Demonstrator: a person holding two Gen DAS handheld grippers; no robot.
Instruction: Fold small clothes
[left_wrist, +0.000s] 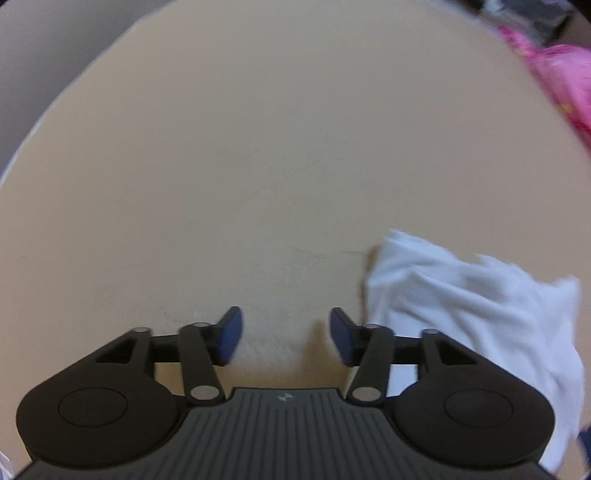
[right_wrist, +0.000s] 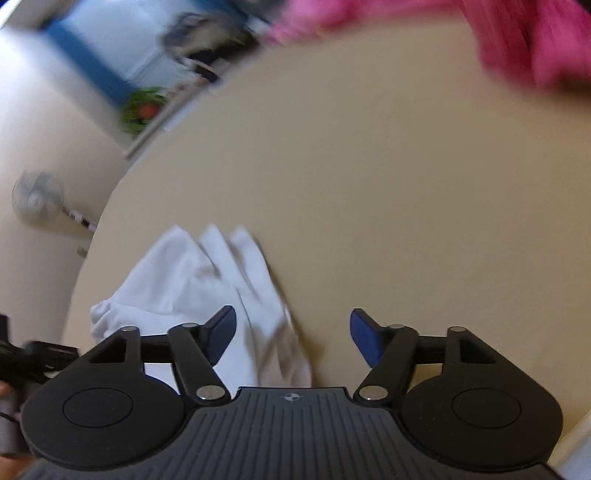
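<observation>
Left hand-held gripper (left_wrist: 286, 334) stood apart over bare bench (left_wrist: 258, 166), nothing between its jaws. White garment (left_wrist: 472, 295) lay bunched just to its right. Right hand-held gripper (right_wrist: 291, 334) also apart, cloth under its left jaw, unclamped. We judged the next fold needs a fresh edge grab. Pink clothes (right_wrist: 517, 48) waited at the far edge; no containers seen.

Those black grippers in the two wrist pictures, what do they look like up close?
Both look alike. The left gripper and right gripper each have a dark grey ribbed base bearing a small round crosshair mark, two rounded black lobes with a circle outlined on each, and black link bars joined by silver pins. Each finger ends in a flat blue pad. At the right view's left edge, black cabling shows, blurred.
</observation>
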